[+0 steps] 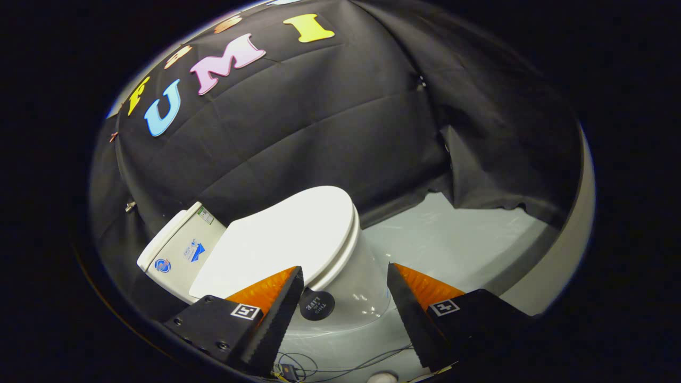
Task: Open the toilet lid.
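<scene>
Lid: toilet lid is down flat on the bowl — closed, just ahead of the fingers, its front rim between their tips.
Gripper: gripper spread wide, holding nothing.
Tank: cistern behind the lid.
Floor: pale floor, thin cables near the fingers.

Gripper fingers spread, toilet lid closed just ahead

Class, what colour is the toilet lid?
White; the closed toilet lid shows in the gripper view, beyond the open gripper.
</scene>
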